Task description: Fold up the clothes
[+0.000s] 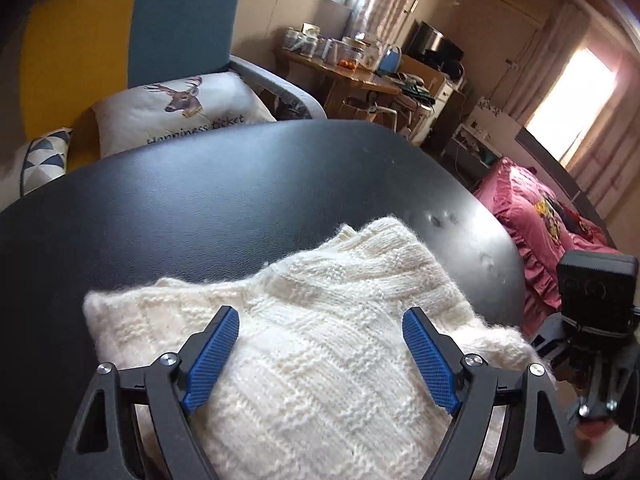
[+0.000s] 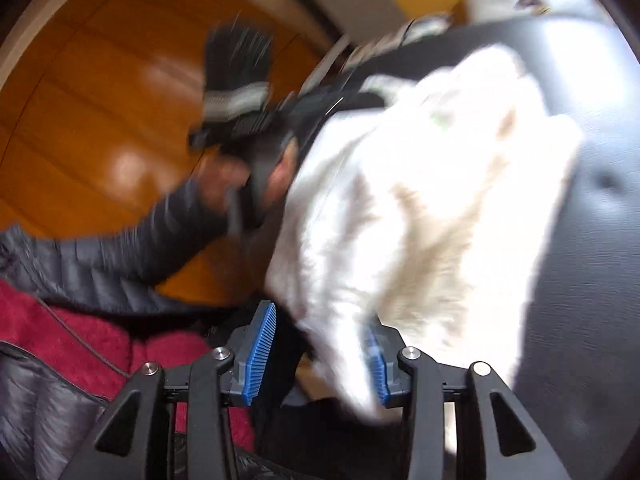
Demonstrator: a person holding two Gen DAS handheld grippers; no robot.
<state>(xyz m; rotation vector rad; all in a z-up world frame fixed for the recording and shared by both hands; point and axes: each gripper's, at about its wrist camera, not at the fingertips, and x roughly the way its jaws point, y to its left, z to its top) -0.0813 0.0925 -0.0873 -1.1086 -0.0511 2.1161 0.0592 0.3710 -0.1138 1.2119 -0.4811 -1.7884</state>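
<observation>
Sweater cream knit, folded on the black table, left gripper spread wide above it, gripping nothing, right gripper half-closed at sweater's edge, grasp unclear through blur

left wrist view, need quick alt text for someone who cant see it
A cream knitted sweater lies folded on a round black table, with the left gripper open just above it, its blue-padded fingers apart and not pinching the knit. Behind the table stand a yellow and teal sofa with a deer-print cushion, and a pink bed on the right.
</observation>
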